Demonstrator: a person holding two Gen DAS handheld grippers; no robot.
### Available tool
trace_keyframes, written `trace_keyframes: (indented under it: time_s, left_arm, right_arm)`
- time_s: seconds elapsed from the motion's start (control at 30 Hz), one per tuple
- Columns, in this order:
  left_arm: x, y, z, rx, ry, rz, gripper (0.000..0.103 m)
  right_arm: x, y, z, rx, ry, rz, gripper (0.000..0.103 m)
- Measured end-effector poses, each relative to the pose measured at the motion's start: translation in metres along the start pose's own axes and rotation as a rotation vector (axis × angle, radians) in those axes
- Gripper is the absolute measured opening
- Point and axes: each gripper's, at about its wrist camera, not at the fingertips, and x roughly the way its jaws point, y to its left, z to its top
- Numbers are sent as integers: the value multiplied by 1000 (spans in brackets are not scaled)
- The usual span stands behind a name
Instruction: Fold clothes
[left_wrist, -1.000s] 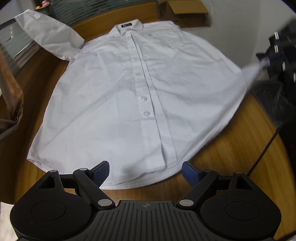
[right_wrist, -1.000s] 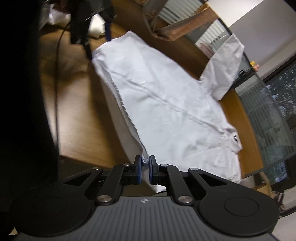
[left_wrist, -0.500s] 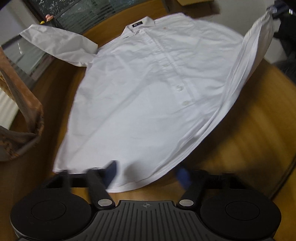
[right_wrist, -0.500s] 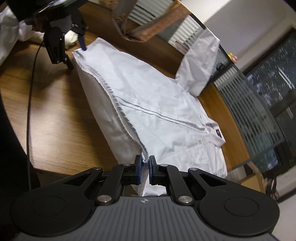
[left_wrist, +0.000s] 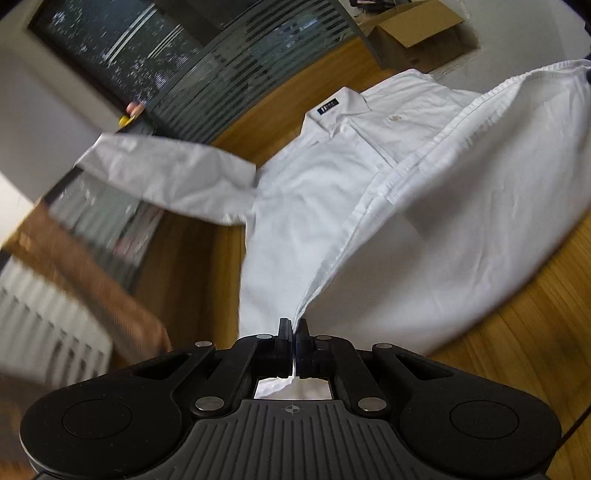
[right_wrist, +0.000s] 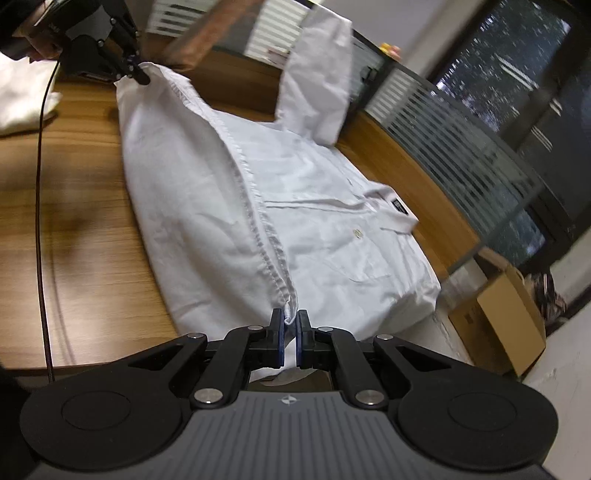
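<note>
A white button-up shirt lies front-up on a wooden table, collar at the far end. My left gripper is shut on the shirt's hem corner. My right gripper is shut on the shirt's side edge near the shoulder end. Between them the side seam is lifted and stretched above the shirt body. The left gripper also shows in the right wrist view at the far end of the lifted edge. One sleeve sticks out over the table's far side.
A brown bag stands at the left of the table. An open cardboard box sits on the floor beyond the table. White cloth lies on the table's far left. A black cable runs across the wood.
My left gripper has closed on the shirt's hem corner and lifted it. The right gripper has kept its hold and raised the side edge, folding it over toward the shirt's middle.
</note>
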Motion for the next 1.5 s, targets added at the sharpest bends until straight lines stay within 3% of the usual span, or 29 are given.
trace_keyframes:
  time_s: [0.23,0.4,0.53,0.6,0.7,0.8,0.97,1.1,1.27,1.5]
  left_arm:
    - [72,0,68,85,11,-21,4]
    - [128,-15,91,121,71,-67,5]
    - [162,-24,96,79,117,-108,19]
    - [165,-24,98,19,106,-116,45]
    - [154,-15,98,-89,77,-115,53]
    - [140,0,88,-177,80,-111,54]
    - [120,34,43,-300,157,-44,54]
    - [106,80,1,-501,210,10,54]
    - [108,129,-46,-813,240,-60,53]
    - [120,161,-79,-1070,221,-141,55]
  right_arm:
    - [45,-48,-13,106,43,37,5]
    - [82,-75,-25,160,106,105,5]
    - [113,-89,-36,201,182,159,5]
    - [121,-93,-41,209,212,173,5]
    - [125,-103,-43,245,231,200,6]
    - [124,-117,-42,295,223,218,12]
    - [119,-135,-39,440,202,293,24]
    - [111,-134,-37,523,190,364,45]
    - [106,-117,-45,629,237,418,54]
    - [103,-93,-66,807,302,462,54]
